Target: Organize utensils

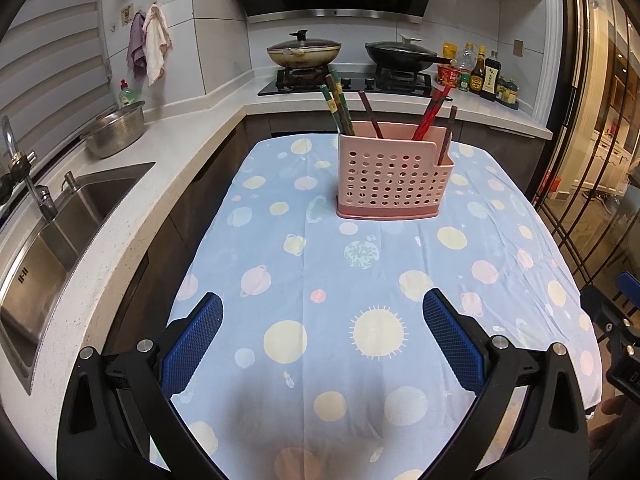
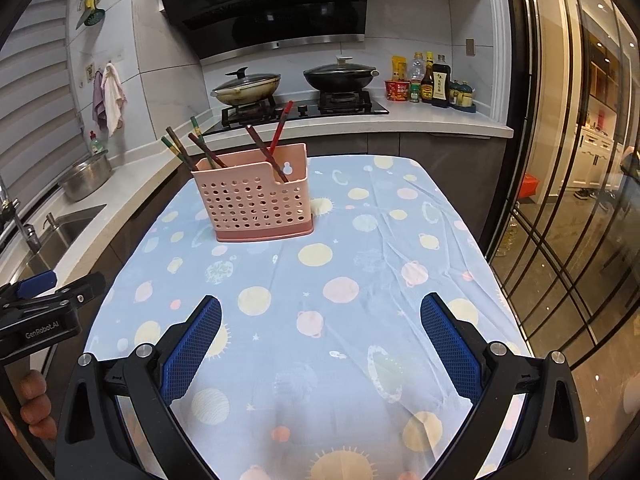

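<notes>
Where planet-print tablecloth (image 1: 360, 280) covers the kitchen table, pink chopstick caddy (image 1: 394, 176) upright, both grippers' jaws wide, empty.

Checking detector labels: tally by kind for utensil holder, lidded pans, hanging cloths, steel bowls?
pink holder: 1
lidded pans: 2
hanging cloths: 2
steel bowl: 1
Total: 6

Left gripper (image 1: 322, 312) open, chopsticks (image 1: 340, 112) in pink holder (image 1: 394, 184)
</notes>
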Action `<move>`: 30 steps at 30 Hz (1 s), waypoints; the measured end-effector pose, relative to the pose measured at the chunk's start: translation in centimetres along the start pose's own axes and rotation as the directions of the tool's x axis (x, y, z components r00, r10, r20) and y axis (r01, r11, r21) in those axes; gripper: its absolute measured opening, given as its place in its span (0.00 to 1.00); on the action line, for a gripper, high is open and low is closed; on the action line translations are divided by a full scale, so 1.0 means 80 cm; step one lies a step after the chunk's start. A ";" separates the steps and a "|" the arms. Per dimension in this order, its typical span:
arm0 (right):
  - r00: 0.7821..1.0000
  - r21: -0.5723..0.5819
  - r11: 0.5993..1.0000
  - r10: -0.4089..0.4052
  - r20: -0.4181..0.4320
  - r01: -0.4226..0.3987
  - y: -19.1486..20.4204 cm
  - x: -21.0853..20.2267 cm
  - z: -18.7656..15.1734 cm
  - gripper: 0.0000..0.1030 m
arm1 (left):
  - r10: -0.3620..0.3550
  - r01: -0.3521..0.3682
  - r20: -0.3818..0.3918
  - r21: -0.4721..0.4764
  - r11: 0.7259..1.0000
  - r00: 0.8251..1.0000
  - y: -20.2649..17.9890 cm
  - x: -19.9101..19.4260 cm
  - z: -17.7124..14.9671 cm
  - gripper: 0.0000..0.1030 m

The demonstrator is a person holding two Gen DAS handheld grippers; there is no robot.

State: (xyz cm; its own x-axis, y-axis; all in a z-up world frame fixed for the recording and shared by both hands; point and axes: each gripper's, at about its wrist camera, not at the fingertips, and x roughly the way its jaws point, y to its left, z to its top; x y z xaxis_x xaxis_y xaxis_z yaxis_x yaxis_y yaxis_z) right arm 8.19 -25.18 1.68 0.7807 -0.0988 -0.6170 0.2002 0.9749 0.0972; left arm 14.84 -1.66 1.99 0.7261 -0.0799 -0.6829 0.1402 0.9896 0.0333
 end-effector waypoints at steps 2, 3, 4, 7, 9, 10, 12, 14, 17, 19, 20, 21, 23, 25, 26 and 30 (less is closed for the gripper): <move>1.000 0.011 1.000 -0.008 -0.003 0.008 -0.007 0.002 0.000 0.93 | 0.001 -0.001 0.001 -0.006 1.000 1.000 0.003 0.001 -0.001 0.93; 1.000 0.016 1.000 -0.012 -0.003 0.012 -0.010 0.003 0.000 0.93 | 0.004 -0.004 0.003 -0.007 1.000 1.000 0.004 0.001 -0.001 0.93; 1.000 0.018 1.000 -0.014 -0.004 0.014 -0.012 0.004 0.000 0.93 | 0.008 -0.008 0.006 -0.007 1.000 1.000 0.005 0.001 -0.002 0.93; 1.000 0.020 1.000 -0.019 -0.007 0.019 -0.014 0.007 -0.001 0.93 | 0.014 -0.014 0.010 -0.003 1.000 1.000 0.005 0.001 -0.002 0.93; 1.000 0.021 1.000 -0.019 -0.011 0.019 -0.015 0.009 -0.001 0.93 | 0.017 -0.017 0.012 -0.001 1.000 1.000 0.005 0.001 -0.002 0.93; 1.000 0.020 1.000 -0.020 -0.012 0.020 -0.014 0.009 -0.001 0.93 | 0.019 -0.019 0.013 0.001 1.000 1.000 0.005 0.001 -0.002 0.93; 1.000 0.019 1.000 -0.021 -0.014 0.021 -0.013 0.009 -0.002 0.93 | 0.023 -0.023 0.013 0.002 1.000 1.000 0.005 0.001 -0.003 0.93; 1.000 0.020 1.000 -0.022 -0.014 0.023 -0.014 0.010 -0.003 0.93 | 0.024 -0.024 0.013 0.003 1.000 1.000 0.006 0.001 -0.003 0.93; 1.000 0.022 0.999 -0.023 -0.015 0.023 -0.015 0.010 -0.003 0.93 | 0.025 -0.025 0.013 0.003 1.000 1.000 0.006 0.001 -0.003 0.93; 1.000 0.020 1.000 -0.023 -0.015 0.023 -0.015 0.010 -0.003 0.93 | 0.025 -0.025 0.014 0.006 1.000 1.000 0.006 0.001 -0.003 0.93; 1.000 0.021 1.000 -0.023 -0.015 0.023 -0.015 0.010 -0.003 0.93 | 0.027 -0.027 0.015 0.007 1.000 1.000 0.006 0.001 -0.003 0.93; 1.000 0.021 1.000 -0.022 -0.015 0.022 -0.015 0.010 -0.003 0.93 | 0.026 -0.026 0.015 0.006 1.000 1.000 0.006 0.001 -0.003 0.93; 1.000 0.021 1.000 -0.022 -0.015 0.023 -0.016 0.010 -0.003 0.93 | 0.025 -0.025 0.015 0.007 1.000 1.000 0.007 0.001 -0.003 0.93; 1.000 0.021 1.000 -0.022 -0.015 0.023 -0.016 0.010 -0.003 0.93 | 0.024 -0.024 0.015 0.006 1.000 1.000 0.008 0.001 -0.004 0.93; 1.000 0.021 1.000 -0.022 -0.015 0.023 -0.016 0.010 -0.003 0.93 | 0.026 -0.027 0.015 0.006 1.000 1.000 0.006 0.001 -0.003 0.93; 1.000 0.021 1.000 -0.023 -0.015 0.023 -0.016 0.010 -0.003 0.93 | 0.027 -0.027 0.014 0.007 1.000 1.000 0.007 0.002 -0.003 0.93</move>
State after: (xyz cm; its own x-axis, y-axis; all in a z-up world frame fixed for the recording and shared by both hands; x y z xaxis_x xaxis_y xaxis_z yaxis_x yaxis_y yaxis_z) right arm 8.44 -26.46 0.85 0.7670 -0.1180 -0.6308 0.2307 0.9679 0.0994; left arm 14.84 -1.09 1.74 0.7390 -0.0545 -0.6715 0.1248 0.9906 0.0569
